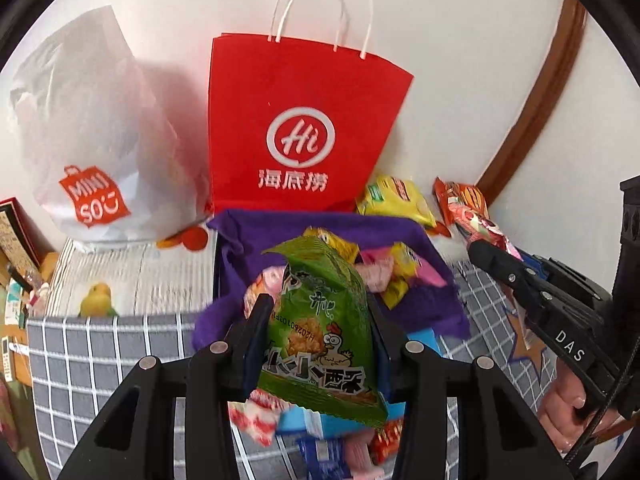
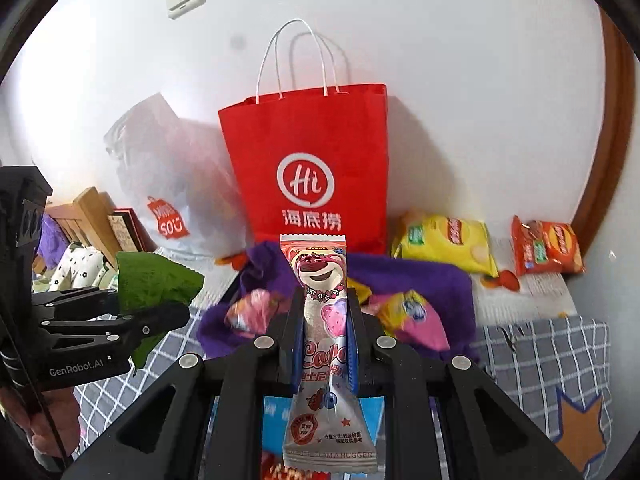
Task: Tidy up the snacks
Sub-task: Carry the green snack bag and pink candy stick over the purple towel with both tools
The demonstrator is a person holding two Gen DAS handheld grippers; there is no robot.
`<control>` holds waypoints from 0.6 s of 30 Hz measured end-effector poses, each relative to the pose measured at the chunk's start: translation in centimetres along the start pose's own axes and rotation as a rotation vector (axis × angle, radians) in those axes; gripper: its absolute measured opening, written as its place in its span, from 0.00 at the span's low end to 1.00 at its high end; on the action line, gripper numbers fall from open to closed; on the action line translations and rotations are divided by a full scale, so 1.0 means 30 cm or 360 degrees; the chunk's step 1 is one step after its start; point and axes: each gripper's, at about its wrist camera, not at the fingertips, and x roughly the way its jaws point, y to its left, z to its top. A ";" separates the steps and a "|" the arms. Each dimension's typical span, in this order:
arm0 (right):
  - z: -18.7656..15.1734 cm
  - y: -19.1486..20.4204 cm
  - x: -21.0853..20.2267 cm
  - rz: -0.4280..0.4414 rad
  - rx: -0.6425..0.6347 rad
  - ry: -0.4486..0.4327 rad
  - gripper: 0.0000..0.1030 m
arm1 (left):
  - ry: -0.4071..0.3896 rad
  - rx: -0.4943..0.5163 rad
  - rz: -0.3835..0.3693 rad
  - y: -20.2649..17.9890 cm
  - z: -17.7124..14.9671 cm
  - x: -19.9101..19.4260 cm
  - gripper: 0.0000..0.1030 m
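Left wrist view shows the left tool clamped on a green snack packet, its pads pressing the packet's two side edges about mid-length, with the packet raised above a purple cloth heaped with more wrapped snacks. Right wrist view shows the right tool closed tight on a slim pink bear-print packet, gripped around its middle so both ends stick out free. Behind stand a red paper bag and a white plastic bag; a yellow chip bag and an orange chip bag lie beside the cloth.

Both held packets look light, soft and crinkly; the film is probably slick, and the green one seems puffed with air, so it could squirm or pop under hard pressure. Its contents are likely brittle. Taking hold across a flat sealed edge, or lightly across the middle as now, seems the safest grip.
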 end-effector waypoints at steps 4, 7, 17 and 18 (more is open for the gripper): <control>0.054 -0.006 0.061 0.0022 0.0004 0.0012 0.17 | -0.0012 -0.0036 0.0006 0.038 0.073 0.044 0.40; 0.086 -0.003 0.114 0.0014 -0.0014 0.0016 0.17 | -0.0010 -0.0072 -0.0003 0.066 0.123 0.084 0.40; 0.030 -0.033 0.356 0.0089 -0.0060 0.0231 0.17 | 0.0092 -0.0137 0.0015 0.141 0.186 0.298 0.40; 0.023 -0.034 0.365 0.0091 -0.0061 0.0236 0.17 | 0.0109 -0.0147 0.0012 0.149 0.185 0.321 0.40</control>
